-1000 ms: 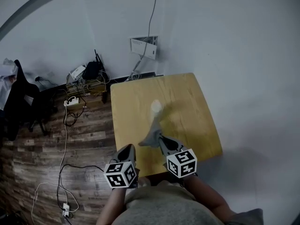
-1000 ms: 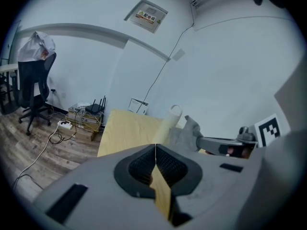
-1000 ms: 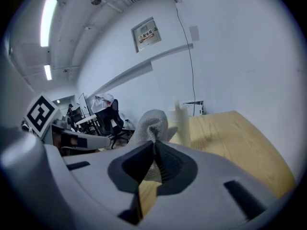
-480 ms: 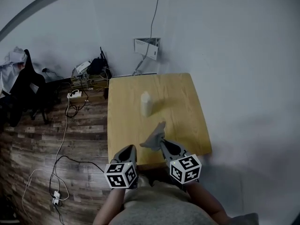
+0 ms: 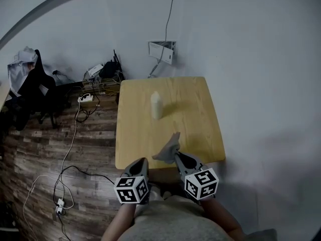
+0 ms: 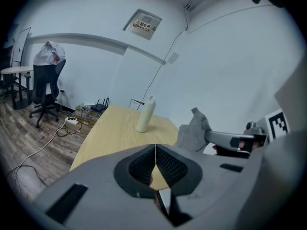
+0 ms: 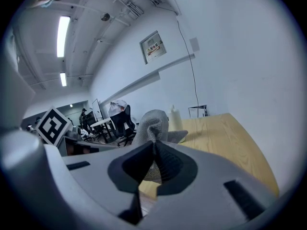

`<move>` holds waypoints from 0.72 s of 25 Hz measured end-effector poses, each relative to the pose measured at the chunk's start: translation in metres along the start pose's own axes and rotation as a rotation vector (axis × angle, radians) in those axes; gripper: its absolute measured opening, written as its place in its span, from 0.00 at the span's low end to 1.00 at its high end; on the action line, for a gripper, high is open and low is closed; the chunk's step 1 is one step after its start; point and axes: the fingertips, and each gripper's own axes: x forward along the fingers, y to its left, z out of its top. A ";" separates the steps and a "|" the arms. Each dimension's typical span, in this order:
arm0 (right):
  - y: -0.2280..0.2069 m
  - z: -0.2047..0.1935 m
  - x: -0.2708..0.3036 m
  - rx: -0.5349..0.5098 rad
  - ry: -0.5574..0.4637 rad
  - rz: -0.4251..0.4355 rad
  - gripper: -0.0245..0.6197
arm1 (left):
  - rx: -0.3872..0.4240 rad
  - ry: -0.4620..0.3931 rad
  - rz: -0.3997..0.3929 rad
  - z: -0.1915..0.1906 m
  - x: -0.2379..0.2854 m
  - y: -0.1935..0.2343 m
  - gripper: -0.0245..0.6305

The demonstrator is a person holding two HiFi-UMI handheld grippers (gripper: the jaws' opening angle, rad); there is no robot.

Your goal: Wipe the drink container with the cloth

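From the head view, the drink container (image 5: 156, 105) is a pale, slim bottle with a narrower cap, standing upright on the far half of the bench (image 5: 200, 129), apart from everything else. The cloth (image 5: 169, 148) is grey and bunched, sticking up over the bench's near edge, pinched in the right gripper (image 5: 176, 156). The left gripper (image 5: 142, 161) hangs just off that near edge. The bench is bare light wood; left of it lie a dark plank floor (image 5: 40, 154) with trailing cables (image 5: 70, 139) and an office chair (image 5: 30, 87) draped with clothes, and behind it a white wall with a small box (image 5: 162, 50). In the left gripper view, the left gripper (image 6: 155, 156) is clenched on nothing, jaws meeting; beyond it the container (image 6: 145, 115) stands on the bench (image 6: 110, 133), with the cloth (image 6: 194, 131) over the bench's right side. In the right gripper view, the right gripper (image 7: 154, 150) is clamped on the knitted cloth (image 7: 152, 126), the container (image 7: 175, 119) showing behind it on the bench (image 7: 225, 138), under lit ceiling strips (image 7: 62, 30).
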 end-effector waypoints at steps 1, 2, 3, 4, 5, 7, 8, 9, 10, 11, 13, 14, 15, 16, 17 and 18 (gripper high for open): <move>0.000 -0.001 -0.003 -0.002 -0.002 -0.001 0.05 | 0.000 -0.002 0.001 -0.002 -0.001 -0.002 0.04; -0.001 -0.002 -0.005 -0.003 -0.003 -0.001 0.05 | 0.001 -0.005 0.001 -0.003 -0.003 -0.003 0.04; 0.000 -0.002 -0.008 -0.004 -0.003 0.000 0.05 | 0.002 -0.008 0.002 -0.004 -0.004 -0.004 0.04; 0.000 -0.004 -0.010 -0.008 0.000 0.000 0.05 | 0.002 -0.010 0.001 -0.005 -0.005 -0.005 0.04; 0.001 -0.005 -0.011 -0.015 0.004 0.000 0.05 | 0.001 -0.011 0.001 -0.006 -0.006 -0.007 0.04; 0.003 -0.008 -0.014 -0.030 0.009 0.000 0.05 | 0.001 -0.014 0.000 -0.008 -0.008 -0.009 0.04; 0.003 -0.008 -0.015 -0.034 0.009 0.001 0.05 | 0.002 -0.015 -0.001 -0.008 -0.009 -0.010 0.04; 0.004 -0.009 -0.017 -0.036 0.007 0.000 0.05 | 0.004 -0.016 -0.001 -0.009 -0.010 -0.011 0.04; 0.004 -0.009 -0.019 -0.037 0.005 -0.002 0.05 | 0.005 -0.017 -0.003 -0.010 -0.011 -0.012 0.04; 0.005 -0.009 -0.020 -0.037 0.003 -0.003 0.05 | 0.007 -0.017 -0.004 -0.010 -0.013 -0.013 0.04; 0.006 -0.009 -0.023 -0.037 -0.001 -0.005 0.05 | 0.011 -0.018 -0.006 -0.011 -0.015 -0.013 0.04; 0.006 -0.010 -0.023 -0.036 -0.003 -0.005 0.05 | 0.013 -0.019 -0.006 -0.011 -0.015 -0.013 0.04; 0.005 -0.010 -0.024 -0.036 -0.005 -0.005 0.05 | 0.014 -0.019 -0.005 -0.012 -0.015 -0.014 0.04; 0.005 -0.010 -0.025 -0.035 -0.007 -0.005 0.05 | 0.015 -0.019 -0.005 -0.012 -0.015 -0.014 0.04; 0.004 -0.009 -0.026 -0.034 -0.008 -0.005 0.05 | 0.016 -0.019 -0.005 -0.012 -0.015 -0.015 0.04; 0.004 -0.009 -0.027 -0.033 -0.009 -0.005 0.05 | 0.016 -0.019 -0.005 -0.012 -0.016 -0.015 0.04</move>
